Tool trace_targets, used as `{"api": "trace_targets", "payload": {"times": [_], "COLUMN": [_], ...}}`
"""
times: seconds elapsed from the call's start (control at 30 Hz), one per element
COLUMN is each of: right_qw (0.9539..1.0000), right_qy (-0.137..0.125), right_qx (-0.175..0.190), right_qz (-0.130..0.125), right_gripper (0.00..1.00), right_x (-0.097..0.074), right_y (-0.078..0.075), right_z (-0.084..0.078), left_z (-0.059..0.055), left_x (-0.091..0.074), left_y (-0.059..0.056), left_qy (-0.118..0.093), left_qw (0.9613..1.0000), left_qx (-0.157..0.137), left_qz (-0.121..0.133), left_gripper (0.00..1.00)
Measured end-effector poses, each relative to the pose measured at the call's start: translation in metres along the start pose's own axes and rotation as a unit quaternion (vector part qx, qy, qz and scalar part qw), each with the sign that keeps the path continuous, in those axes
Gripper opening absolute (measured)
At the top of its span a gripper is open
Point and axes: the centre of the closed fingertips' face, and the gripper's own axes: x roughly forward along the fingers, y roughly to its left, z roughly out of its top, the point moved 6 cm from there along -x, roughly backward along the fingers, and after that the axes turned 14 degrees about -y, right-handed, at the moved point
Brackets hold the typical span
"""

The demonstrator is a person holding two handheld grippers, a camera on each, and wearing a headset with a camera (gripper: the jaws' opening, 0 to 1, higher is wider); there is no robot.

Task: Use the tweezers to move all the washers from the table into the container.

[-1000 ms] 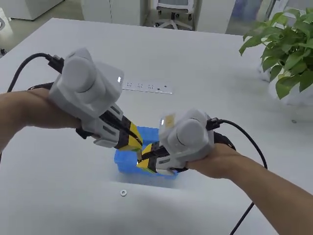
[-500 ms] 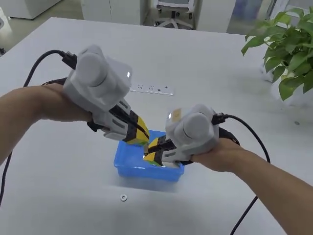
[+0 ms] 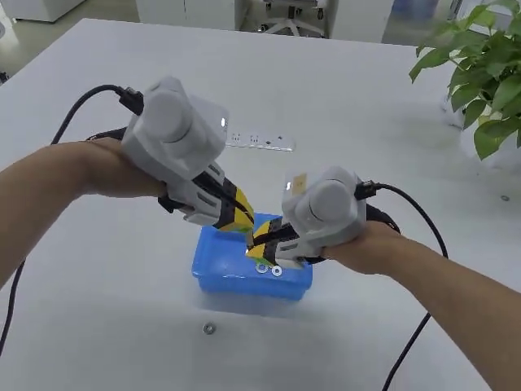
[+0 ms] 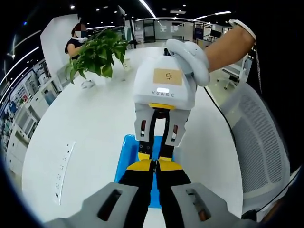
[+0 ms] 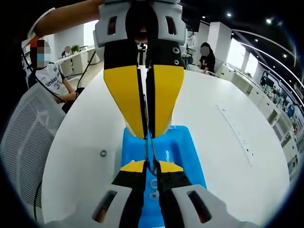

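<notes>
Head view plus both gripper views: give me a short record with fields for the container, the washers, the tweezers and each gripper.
holder: blue container, open, on the white table
collected: washers, at least two, inside the container
left over: one loose washer on the table, on the person's side of the container, apart from it
tool: tweezers, thin metal, tips down over the container
left gripper: shut on the tweezers
right gripper: shut on the tweezers, nearer their tips

The grey, yellow-tipped left tool (image 3: 242,220) is held angled downward in the left hand (image 3: 122,167), its jaws pressed together. The matching right tool (image 3: 260,244), gripped by the right hand (image 3: 366,248), is pointed at it tip to tip, its jaws drawn close.
</notes>
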Motion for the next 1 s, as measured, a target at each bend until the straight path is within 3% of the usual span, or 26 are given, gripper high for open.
{"api": "trace_targets", "payload": {"times": [0.6, 1.0], "right_qw": [0.9996, 0.9995], "right_qy": [0.019, 0.027], "right_qx": [0.016, 0.009], "right_qz": [0.015, 0.016], "right_gripper": [0.1, 0.1], "right_x": [0.017, 0.02], "right_y": [-0.01, -0.013], "right_z": [-0.022, -0.028], "left_z": [-0.023, -0.029], "left_x": [0.014, 0.017], "left_y": [0.013, 0.014], "left_qy": [0.003, -0.002], "left_qw": [0.9997, 0.9995], "left_qx": [-0.024, -0.03], "left_qz": [0.003, 0.011], "left_gripper": [0.06, 0.06]}}
